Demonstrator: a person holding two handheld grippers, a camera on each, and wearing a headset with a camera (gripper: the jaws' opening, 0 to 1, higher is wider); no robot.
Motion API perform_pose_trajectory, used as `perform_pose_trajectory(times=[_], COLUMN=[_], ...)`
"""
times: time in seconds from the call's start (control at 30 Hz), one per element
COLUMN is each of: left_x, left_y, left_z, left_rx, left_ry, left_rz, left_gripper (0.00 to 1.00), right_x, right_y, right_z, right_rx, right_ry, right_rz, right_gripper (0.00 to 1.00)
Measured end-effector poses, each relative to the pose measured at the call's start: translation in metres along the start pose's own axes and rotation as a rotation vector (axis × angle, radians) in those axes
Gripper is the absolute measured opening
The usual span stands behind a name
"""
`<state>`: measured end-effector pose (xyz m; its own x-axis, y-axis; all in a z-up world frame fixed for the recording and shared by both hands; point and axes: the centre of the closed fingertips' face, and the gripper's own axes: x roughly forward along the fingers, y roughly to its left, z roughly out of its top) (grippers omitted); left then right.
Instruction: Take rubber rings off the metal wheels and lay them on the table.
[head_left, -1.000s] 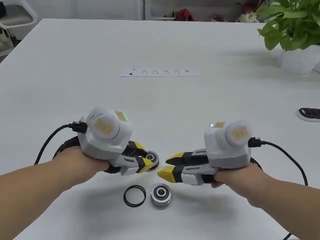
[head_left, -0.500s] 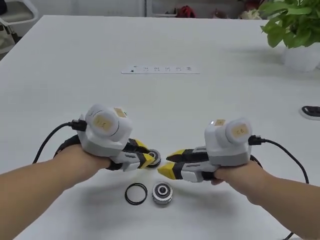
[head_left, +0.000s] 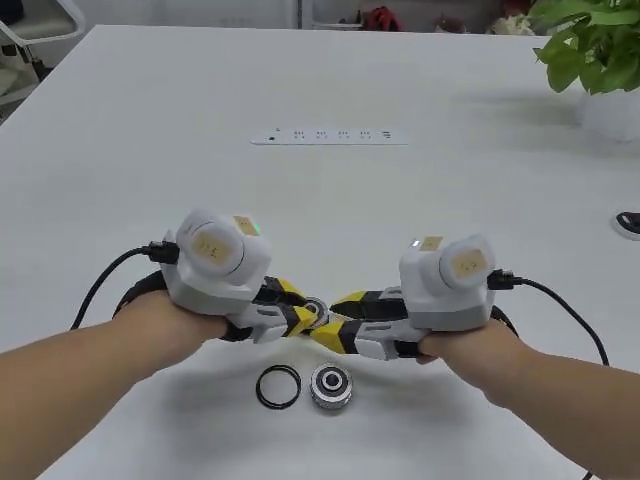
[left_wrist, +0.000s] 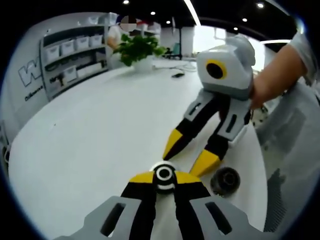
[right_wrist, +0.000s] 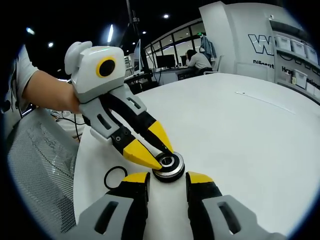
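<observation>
My left gripper (head_left: 304, 316) is shut on a small metal wheel (head_left: 316, 312) with a black rubber ring around it, held just above the table. In the left gripper view the wheel (left_wrist: 163, 174) sits between my yellow tips. My right gripper (head_left: 331, 322) is open, its tips reaching the held wheel (right_wrist: 168, 164) from the right, one on each side. A loose black rubber ring (head_left: 278, 386) lies on the table below the grippers, beside a bare metal wheel (head_left: 331, 385). The loose ring (right_wrist: 115, 177) also shows in the right gripper view.
A white power strip (head_left: 328, 136) lies farther back on the white table (head_left: 150, 150). A potted plant (head_left: 592, 55) stands at the back right, and a dark object (head_left: 630, 222) sits at the right edge. Cables trail from both grippers.
My right gripper has moved left, closing the gap until its open tips flank the wheel in my left gripper. The ring and bare wheel on the table have stayed put.
</observation>
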<state>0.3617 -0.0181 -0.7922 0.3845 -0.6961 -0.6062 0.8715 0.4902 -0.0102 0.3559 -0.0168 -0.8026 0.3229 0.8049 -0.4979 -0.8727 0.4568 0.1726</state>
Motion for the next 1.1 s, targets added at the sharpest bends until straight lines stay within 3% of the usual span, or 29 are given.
perform_pose_trajectory(times=[0.47, 1.1], left_x=[0.001, 0.001], left_y=[0.002, 0.001], left_z=[0.0, -0.001], left_rx=[0.005, 0.004], left_ry=[0.002, 0.004], left_rz=[0.013, 0.022], left_gripper=[0.14, 0.14], right_x=[0.013, 0.004], right_y=[0.001, -0.001], right_z=[0.002, -0.003], right_rx=[-0.078, -0.083], right_ry=[0.022, 0.031], right_rz=[-0.017, -0.03], right_gripper=[0.27, 0.2])
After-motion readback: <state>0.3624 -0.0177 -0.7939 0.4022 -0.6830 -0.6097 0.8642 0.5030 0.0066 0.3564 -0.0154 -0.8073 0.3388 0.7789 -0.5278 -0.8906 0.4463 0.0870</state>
